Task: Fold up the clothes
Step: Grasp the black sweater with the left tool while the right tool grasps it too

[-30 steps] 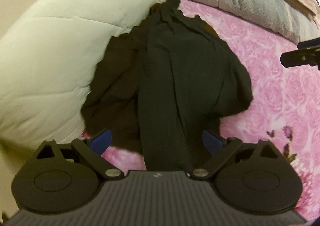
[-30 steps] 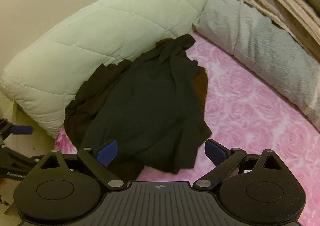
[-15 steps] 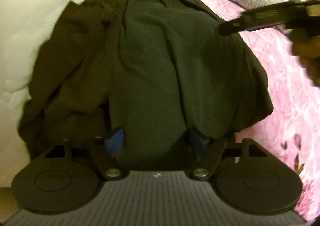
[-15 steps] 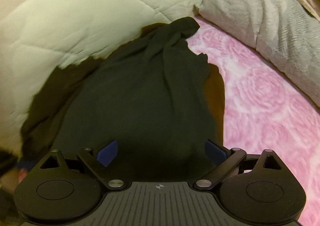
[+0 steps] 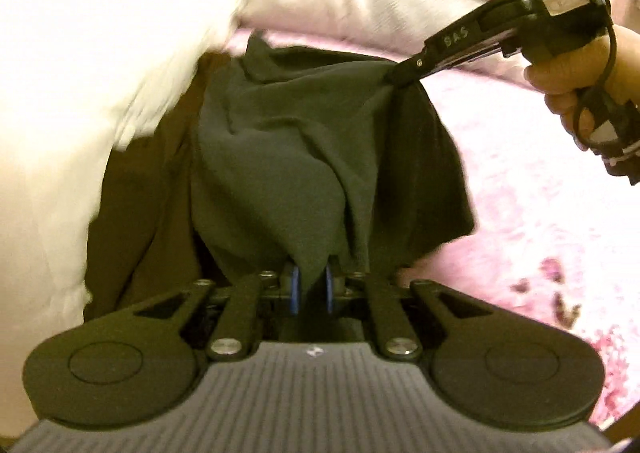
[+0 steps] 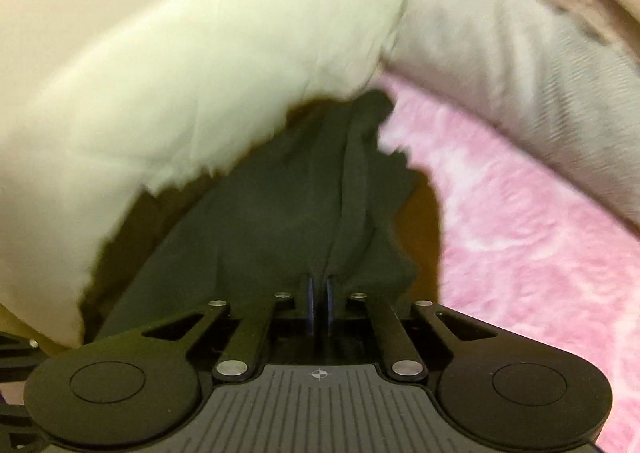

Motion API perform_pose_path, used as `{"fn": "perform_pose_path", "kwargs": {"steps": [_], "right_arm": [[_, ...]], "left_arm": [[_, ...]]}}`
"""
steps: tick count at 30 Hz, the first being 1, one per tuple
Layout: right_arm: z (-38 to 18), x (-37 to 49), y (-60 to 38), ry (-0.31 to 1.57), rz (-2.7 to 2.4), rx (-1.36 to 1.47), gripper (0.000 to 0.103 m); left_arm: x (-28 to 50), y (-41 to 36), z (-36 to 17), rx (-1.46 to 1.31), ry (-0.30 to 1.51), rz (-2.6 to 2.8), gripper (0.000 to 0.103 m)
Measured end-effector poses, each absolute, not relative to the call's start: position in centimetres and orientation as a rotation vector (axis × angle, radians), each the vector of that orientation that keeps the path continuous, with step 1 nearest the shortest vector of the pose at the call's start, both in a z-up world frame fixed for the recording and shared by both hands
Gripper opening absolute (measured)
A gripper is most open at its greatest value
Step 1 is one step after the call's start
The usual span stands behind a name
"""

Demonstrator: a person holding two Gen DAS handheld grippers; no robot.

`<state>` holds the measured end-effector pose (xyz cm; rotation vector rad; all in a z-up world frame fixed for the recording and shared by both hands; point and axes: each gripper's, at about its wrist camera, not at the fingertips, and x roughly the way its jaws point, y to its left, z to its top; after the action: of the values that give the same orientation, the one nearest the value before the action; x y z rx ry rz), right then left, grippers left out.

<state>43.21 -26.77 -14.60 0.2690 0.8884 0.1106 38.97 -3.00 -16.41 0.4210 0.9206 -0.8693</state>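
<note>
A dark green garment (image 5: 280,157) lies crumpled on the pink bed, over a brown garment (image 5: 136,213). My left gripper (image 5: 312,281) is closing its jaws, and the blue pads pinch a fold at the green garment's near edge. The right gripper (image 5: 400,79), held by a hand (image 5: 576,65), grips the far right part of the same cloth. In the right wrist view the right gripper (image 6: 319,293) is shut on a ridge of the green garment (image 6: 280,221), which is drawn up into a tent. The brown garment (image 6: 420,213) peeks out on the right.
A white quilted duvet (image 5: 80,73) (image 6: 160,93) bulges along the left, touching the clothes. A grey blanket (image 6: 500,73) lies rolled at the back right. The pink floral bedsheet (image 5: 540,193) (image 6: 520,233) stretches to the right of the clothes.
Both grippers came down onto the green garment and went from wide open to pinched on its cloth. The right gripper has entered the left wrist view at upper right.
</note>
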Motion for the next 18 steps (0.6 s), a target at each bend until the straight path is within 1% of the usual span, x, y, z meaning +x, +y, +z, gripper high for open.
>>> {"fn": "perform_pose_path", "kwargs": {"steps": [5,9,13,18], "right_arm": [[-8.9,32.6,-31.8,0.789,-0.027,0.316,0.004],[-6.9,21.8,-36.0,0.770,-0.178,0.359,0.004],[-6.7,10.1,-40.6,0.773,-0.331,0.410,0.004],[-6.9,-3.5,-46.2,0.810,-0.498,0.425,0.004]], "left_arm": [[32.6,-8.2,-12.1,0.451,0.823,-1.040,0.009],[24.5,-13.7,-9.6,0.487,0.769,-1.206,0.009],[14.9,-20.8,-8.8,0.506,0.777,-1.366,0.009],[3.3,-28.8,-9.8,0.520,0.877,-1.543,0.009]]}}
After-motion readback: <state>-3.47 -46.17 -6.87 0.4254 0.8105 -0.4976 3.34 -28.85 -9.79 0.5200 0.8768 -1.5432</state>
